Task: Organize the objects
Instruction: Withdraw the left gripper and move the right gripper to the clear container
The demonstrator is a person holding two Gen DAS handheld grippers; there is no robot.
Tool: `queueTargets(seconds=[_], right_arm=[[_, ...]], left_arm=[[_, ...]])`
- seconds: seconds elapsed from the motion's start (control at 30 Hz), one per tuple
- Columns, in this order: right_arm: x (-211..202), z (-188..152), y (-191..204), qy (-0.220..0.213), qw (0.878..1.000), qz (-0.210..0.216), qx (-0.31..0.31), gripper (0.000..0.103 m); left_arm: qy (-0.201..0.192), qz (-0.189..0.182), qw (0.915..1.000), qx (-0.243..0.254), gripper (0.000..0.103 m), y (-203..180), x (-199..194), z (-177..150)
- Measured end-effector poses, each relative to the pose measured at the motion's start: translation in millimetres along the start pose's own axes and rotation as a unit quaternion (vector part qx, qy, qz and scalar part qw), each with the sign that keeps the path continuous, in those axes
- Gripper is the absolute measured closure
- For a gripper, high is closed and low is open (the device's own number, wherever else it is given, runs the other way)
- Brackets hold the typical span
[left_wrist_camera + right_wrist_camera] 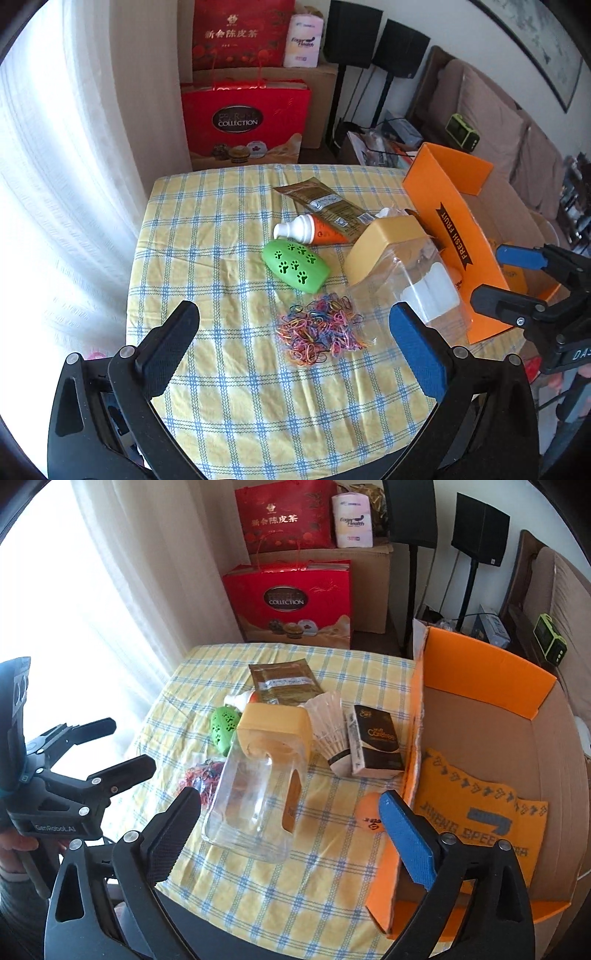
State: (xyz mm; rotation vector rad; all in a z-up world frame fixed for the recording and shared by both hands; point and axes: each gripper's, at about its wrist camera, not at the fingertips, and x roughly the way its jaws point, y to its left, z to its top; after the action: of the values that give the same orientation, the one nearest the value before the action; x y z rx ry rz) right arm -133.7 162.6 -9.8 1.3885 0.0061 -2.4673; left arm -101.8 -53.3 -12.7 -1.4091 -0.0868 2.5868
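Above checked tablecloth (221,236), both hand-held grippers (295,328) (291,812) wide open, empty

Left wrist camera looks steeply down along its own two fingers from above the near left of the checked tablecloth (229,229), facing the far wall, with the right gripper (517,277) at its right edge. Right wrist camera sits further right at similar closeness, over the near edge beside the orange box (480,657), with the left gripper (114,746) at its left edge. Both share the tabletop clutter, including the clear jug (402,269) and green toy (223,725), and the red gift bag (245,122) beyond.
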Motion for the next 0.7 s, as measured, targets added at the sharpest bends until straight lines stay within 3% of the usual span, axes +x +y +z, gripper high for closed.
queueTargets(seconds=[0.4,0.63,0.7], right_arm=[[40.1,-3.2,23.6,0.024,1.0,0.011,0.001,0.004],[52.5,-6.7,22.3,0.036,0.999,0.01,0.009,0.005],[54.3,-7.6,21.3,0.039,0.999,0.011,0.011,0.009]], left_arm=[[0.012,-0.023,0.9982,-0.053,0.0,34.3,15.9,-18.5],[0.012,-0.054,0.9963,-0.066,0.0,32.4,19.4,-17.9],[0.016,-0.061,0.9958,-0.066,0.0,29.0,21.9,-18.6]])
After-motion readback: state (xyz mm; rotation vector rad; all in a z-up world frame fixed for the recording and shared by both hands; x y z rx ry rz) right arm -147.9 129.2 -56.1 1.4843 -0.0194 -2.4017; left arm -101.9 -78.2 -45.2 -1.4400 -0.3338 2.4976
